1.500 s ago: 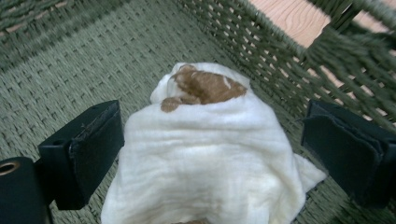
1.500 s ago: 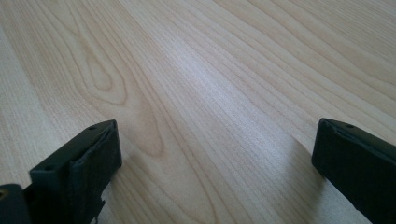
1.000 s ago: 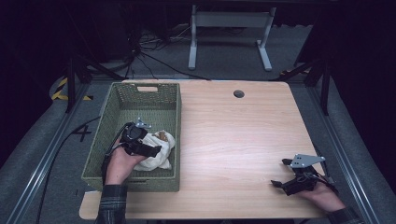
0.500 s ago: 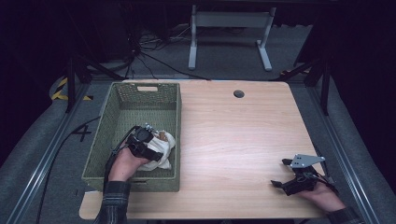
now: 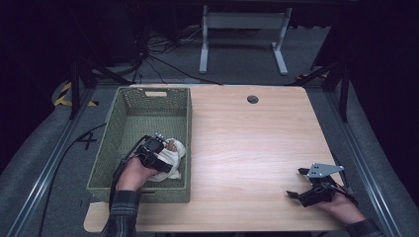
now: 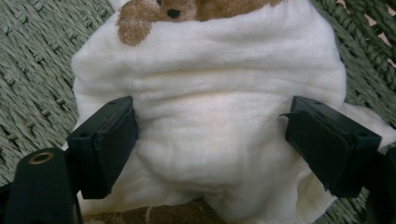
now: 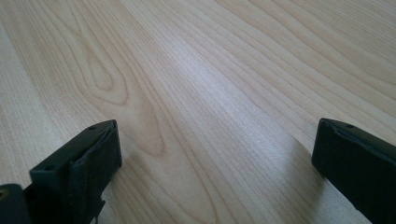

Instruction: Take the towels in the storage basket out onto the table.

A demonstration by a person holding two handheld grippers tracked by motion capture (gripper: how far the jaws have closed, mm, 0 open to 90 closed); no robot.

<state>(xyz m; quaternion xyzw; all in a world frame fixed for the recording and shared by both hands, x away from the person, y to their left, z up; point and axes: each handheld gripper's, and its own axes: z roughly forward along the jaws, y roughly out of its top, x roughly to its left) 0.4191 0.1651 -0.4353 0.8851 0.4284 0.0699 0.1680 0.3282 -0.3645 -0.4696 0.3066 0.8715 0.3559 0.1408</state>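
At the left side of the light wooden table (image 5: 247, 148) stands a green woven rectangular basket (image 5: 129, 108), and inside it, near the front right corner, lies a soft white cloth bundle with a brown bear patch (image 5: 170, 158). The person's left hand reaches into the basket from the near side and holds the left gripper (image 5: 160, 150) down against this bundle. In the left gripper view the same white cloth (image 6: 205, 135) bulges between the two black jaws, which stand wide apart at either flank of it; their inner pads seem to touch the fabric at each side, though whether they press it cannot be told from this close picture. The brown bear figure (image 6: 154, 14) sits at the top edge of the cloth, and the woven basket floor (image 6: 32, 70) shows around it. Farther right, the bare table top carries a small dark round hole (image 5: 252, 99) near its far edge. At the near right corner the right gripper (image 5: 302, 186) rests low on the wood in the person's right hand, its jaws spread open with nothing between them but the wood grain (image 7: 205, 112).
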